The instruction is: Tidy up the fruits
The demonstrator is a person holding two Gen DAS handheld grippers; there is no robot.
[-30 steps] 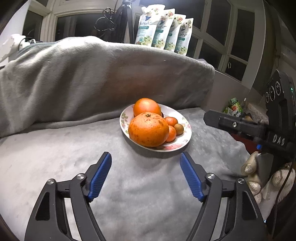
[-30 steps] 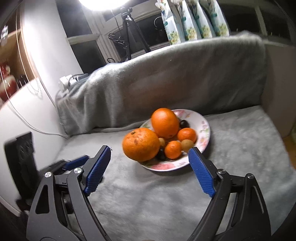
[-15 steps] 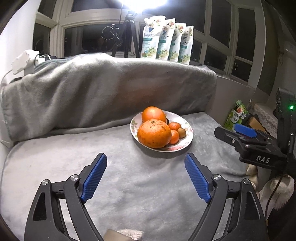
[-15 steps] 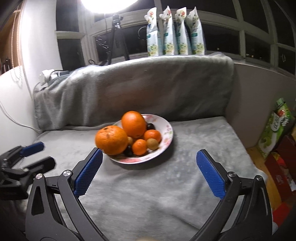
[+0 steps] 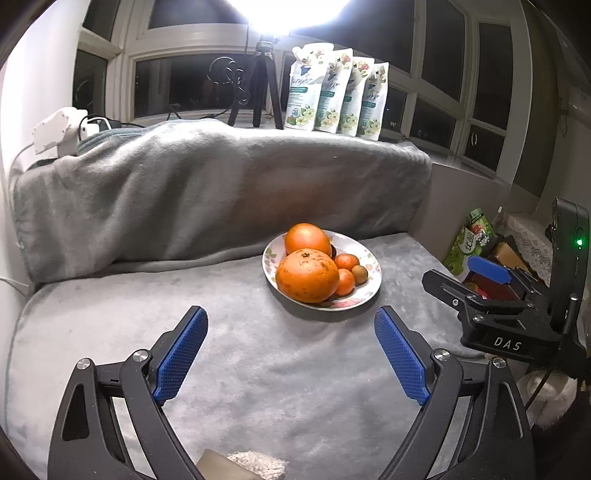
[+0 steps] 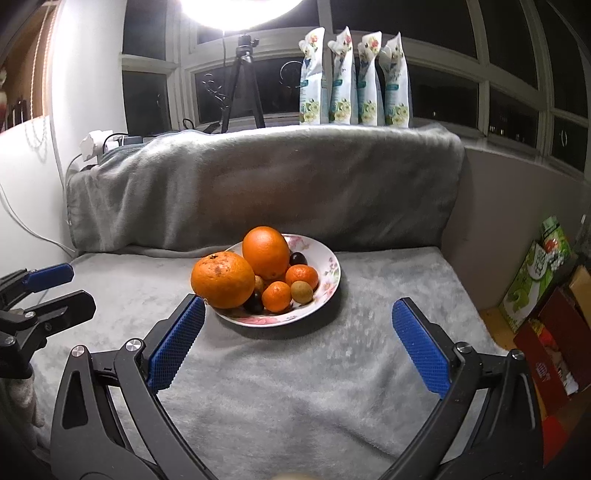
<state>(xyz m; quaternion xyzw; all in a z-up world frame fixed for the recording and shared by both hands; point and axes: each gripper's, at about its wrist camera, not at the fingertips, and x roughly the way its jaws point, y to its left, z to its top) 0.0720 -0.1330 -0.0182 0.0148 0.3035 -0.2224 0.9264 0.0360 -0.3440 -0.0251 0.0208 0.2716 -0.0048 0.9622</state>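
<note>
left wrist view: the left gripper (image 5: 290,339) hangs over a grey blanket (image 5: 258,369) with its blue pads (image 5: 181,354) far apart; its jaws are opening and nothing lies between them. ahead sits a floral plate (image 5: 369,291) holding the fruit: a large rough-skinned orange (image 5: 307,276) at the near rim, a smoother orange (image 5: 307,239) behind it, two small mandarins (image 5: 346,261) and a small brown fruit (image 5: 359,274) on the plate's right side. the right gripper (image 5: 476,280) enters at the right edge, near the plate but apart from it.

right wrist view: the right gripper (image 6: 297,341) has its jaws spread wide and empty, the blanket showing between them. its left pad (image 6: 175,341) appears just below the rough orange (image 6: 222,279); whether they touch cannot be told. dark round fruits (image 6: 297,259) lie among the oranges on the plate (image 6: 328,280). the left gripper (image 6: 48,291) shows at the left edge.

background: four printed pouches (image 6: 354,79) stand in a row on the window ledge, beside a tripod (image 6: 242,81) under a bright lamp (image 6: 236,11).
</note>
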